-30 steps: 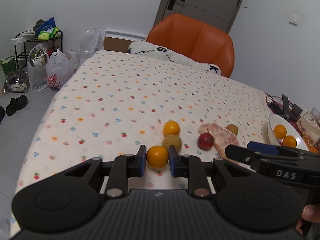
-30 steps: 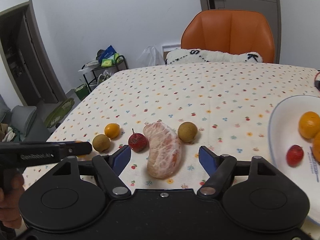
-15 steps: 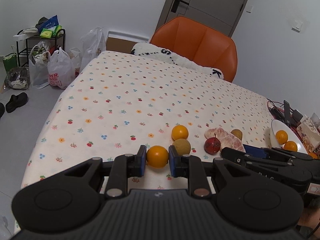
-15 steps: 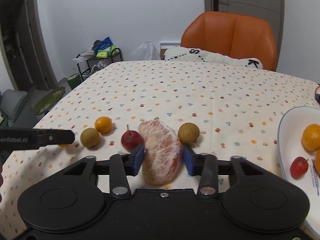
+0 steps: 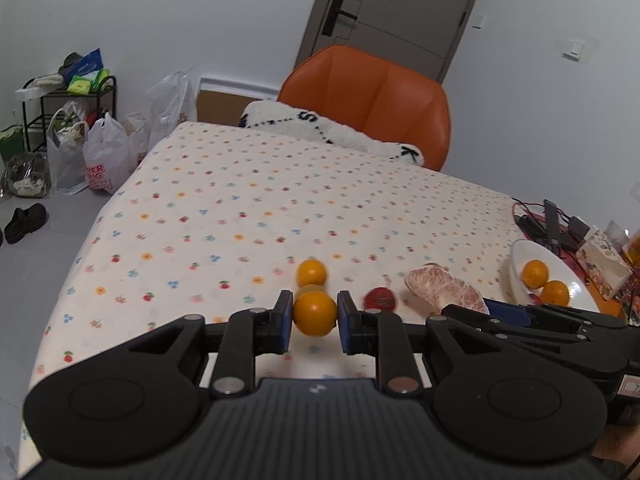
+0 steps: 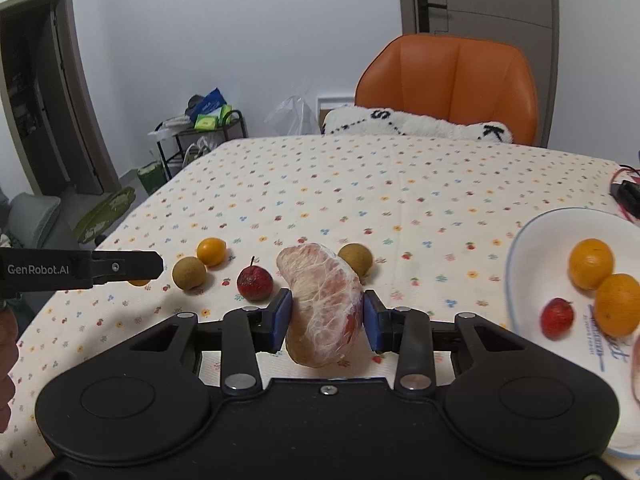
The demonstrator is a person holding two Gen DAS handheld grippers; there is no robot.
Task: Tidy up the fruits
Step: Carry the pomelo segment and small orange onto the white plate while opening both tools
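The table (image 6: pixel 400 184), covered by a cream cloth printed with small fruit motifs, carries all items. At its right edge stands a white plate (image 6: pixel 532 248) with a thin blue rim, holding two oranges (image 6: pixel 591 263) and one small red fruit (image 6: pixel 557 317).

The peeled pomelo segment (image 6: pixel 325 304) is the largest fruit: pale pink flesh under white membrane, curved. The right gripper (image 6: pixel 326 322) pinches it between both blue pads, near the front of the table and left of the plate.

The left gripper (image 5: pixel 315 320) clamps a smooth round orange (image 5: pixel 315 313) between its blue pads.

Loose on the cloth, in a row: a brown round fruit (image 6: pixel 355 259) just behind the segment, a red fruit with a stem (image 6: pixel 255 283), a second brown fruit (image 6: pixel 189 273), and a small orange (image 6: pixel 211 251) beside it.
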